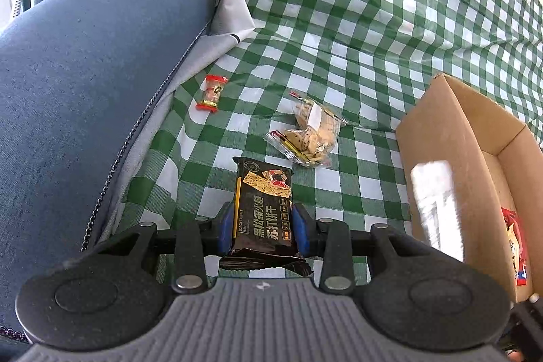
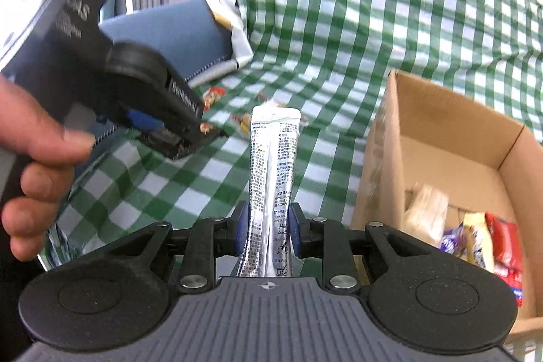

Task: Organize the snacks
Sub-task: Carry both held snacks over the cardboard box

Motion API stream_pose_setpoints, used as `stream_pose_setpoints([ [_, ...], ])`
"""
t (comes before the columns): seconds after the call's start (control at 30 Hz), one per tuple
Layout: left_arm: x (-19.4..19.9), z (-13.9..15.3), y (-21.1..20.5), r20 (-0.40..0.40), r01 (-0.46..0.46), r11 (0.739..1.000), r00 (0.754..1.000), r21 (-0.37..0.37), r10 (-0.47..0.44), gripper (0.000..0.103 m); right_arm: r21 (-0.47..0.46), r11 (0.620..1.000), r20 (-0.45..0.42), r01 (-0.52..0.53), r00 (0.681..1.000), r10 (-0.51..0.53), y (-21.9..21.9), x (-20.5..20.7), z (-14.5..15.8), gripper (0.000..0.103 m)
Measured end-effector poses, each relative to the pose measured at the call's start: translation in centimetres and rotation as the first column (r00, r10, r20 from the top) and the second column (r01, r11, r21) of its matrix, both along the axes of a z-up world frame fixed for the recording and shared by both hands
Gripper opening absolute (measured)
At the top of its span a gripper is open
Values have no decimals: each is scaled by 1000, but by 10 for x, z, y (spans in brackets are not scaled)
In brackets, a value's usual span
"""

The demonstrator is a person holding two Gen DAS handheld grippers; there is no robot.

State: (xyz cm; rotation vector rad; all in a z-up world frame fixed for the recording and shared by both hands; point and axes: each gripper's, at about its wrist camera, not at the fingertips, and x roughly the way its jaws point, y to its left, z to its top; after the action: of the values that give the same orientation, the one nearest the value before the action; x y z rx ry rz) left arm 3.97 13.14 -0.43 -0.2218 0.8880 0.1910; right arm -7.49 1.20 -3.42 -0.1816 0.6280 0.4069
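A: How will the black cracker packet (image 1: 263, 212) handle, and where is it held?

B: It is judged to be light, with a slick foil wrap and brittle crackers inside. It is pinched across its width near the lower crimped end by the left gripper (image 1: 263, 223), whose jaws are closed narrowly on it. A firm squeeze could crack the contents, so the sides near the seam are thought the safer place.

A: And the silver sachet (image 2: 271, 178)?

B: That is clamped low on its length by the right gripper (image 2: 268, 228), jaws narrow around it. It looks thin, light and slippery, stiff enough to stand upright above the jaws. It is held just left of the cardboard box (image 2: 390, 138).

A: What lies loose?

B: On the green checked cloth (image 1: 356, 22), left of the box, 1 clear bag of biscuits (image 1: 310, 134) and, further left, 1 small red-ended sweet (image 1: 211, 93) are seen. Both are judged light; the bag would crumple, so an end seam should be taken.

A: What cannot be made out?

B: The box is cut off by the frame edge, and the packets inside it (image 2: 488, 246) are blurred and overlapped, so no count can be given. In the left wrist view the sachet is only a pale smear. What lies beneath the cloth cannot be told. The blue cushion (image 1: 85, 73) hides whatever is left of the sweet.
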Motion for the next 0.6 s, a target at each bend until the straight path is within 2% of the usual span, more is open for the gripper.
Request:
stream_pose_setpoints([
  [0.17, 0, 4, -4, 26, 5, 1000, 1000, -10, -4, 40, 24, 999, 53, 35, 998, -36, -10, 9, 30, 26],
  [0.37, -6, 18, -16, 125, 46, 999, 991, -17, -43, 40, 73, 993, 173, 90, 980, -102, -50, 22, 79, 26],
  [0.53, -11, 32, -41, 234, 123, 992, 965, -20, -115, 40, 100, 974, 242, 201, 945, -220, -108, 33, 93, 26],
  [0.6, -14, 37, -57, 288, 173, 985, 943, -4, -164, 40, 117, 956, 247, 270, 924, -291, -132, 38, 88, 26],
])
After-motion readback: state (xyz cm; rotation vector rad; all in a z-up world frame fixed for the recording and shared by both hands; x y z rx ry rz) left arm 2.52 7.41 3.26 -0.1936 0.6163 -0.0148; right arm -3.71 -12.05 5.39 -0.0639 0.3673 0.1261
